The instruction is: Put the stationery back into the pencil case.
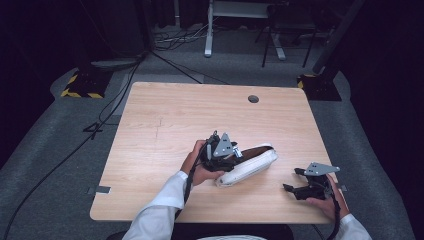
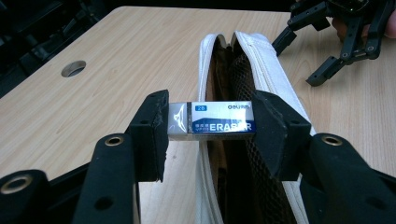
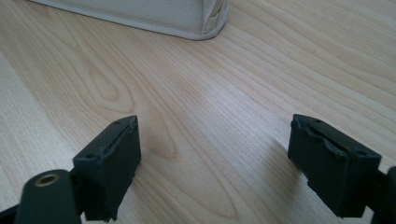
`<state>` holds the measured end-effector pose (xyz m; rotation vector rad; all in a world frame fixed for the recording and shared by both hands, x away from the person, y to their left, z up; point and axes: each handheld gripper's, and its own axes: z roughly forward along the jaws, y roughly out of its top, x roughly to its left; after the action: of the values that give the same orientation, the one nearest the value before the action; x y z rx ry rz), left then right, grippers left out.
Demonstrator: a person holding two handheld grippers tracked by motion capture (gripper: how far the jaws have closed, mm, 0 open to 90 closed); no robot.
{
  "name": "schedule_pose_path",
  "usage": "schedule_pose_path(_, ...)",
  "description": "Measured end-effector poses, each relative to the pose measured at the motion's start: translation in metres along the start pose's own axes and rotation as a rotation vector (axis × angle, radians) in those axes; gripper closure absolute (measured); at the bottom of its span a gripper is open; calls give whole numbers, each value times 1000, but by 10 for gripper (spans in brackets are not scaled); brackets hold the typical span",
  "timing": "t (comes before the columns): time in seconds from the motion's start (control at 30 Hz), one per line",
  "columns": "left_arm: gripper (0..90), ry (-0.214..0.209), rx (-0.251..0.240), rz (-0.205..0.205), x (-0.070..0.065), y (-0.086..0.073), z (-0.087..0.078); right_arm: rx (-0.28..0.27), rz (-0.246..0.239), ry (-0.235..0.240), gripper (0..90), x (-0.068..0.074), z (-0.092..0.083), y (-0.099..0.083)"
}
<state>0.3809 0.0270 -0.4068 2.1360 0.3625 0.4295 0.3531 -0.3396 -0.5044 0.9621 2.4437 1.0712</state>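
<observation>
Clamping an eraser (image 2: pixel 211 120) end to end between its jaws, the left gripper (image 1: pixel 227 152) hangs just over the open pencil case (image 1: pixel 248 165) near the middle of the table (image 1: pixel 165 115). The eraser lies crosswise in the grip, its long axis running from one jaw pad to the other, and in the left gripper view that axis sits square across the case's slit rather than along it. That is the relation the coming move seems to turn on: the case's opening runs away from the claw, long and narrow, with dark mesh lining showing inside, while the eraser spans it like a bar laid over a gap. By my reading the eraser is directly above the near part of the opening — slightly toward its left lip — so the drop is short, but a turn of the wrist to bring the eraser in line with the slit would likely help it pass between the white edges. The right gripper (image 1: pixel 300 187) rests low at the near right of the table, its jaws standing wide apart with nothing between them; in its own view the case's corner (image 3: pixel 205 21) lies well ahead. The left hand is plainly the nearer one to the case, and the right looks free to steady it if needed.
</observation>
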Motion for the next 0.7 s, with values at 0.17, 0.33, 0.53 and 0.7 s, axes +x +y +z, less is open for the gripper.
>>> schedule_pose_path(0.17,484,7,10,20,-2,2,5,0,0,1,176,0,0,0)
schedule_pose_path(0.33,484,35,25,55,-6,5,10,0,-1,-1,176,0,0,0)
schedule_pose_path(0.53,483,51,40,83,-6,5,15,0,0,0,176,0,0,0)
schedule_pose_path(0.7,483,51,33,72,-7,4,15,-1,-1,-1,176,0,0,0)
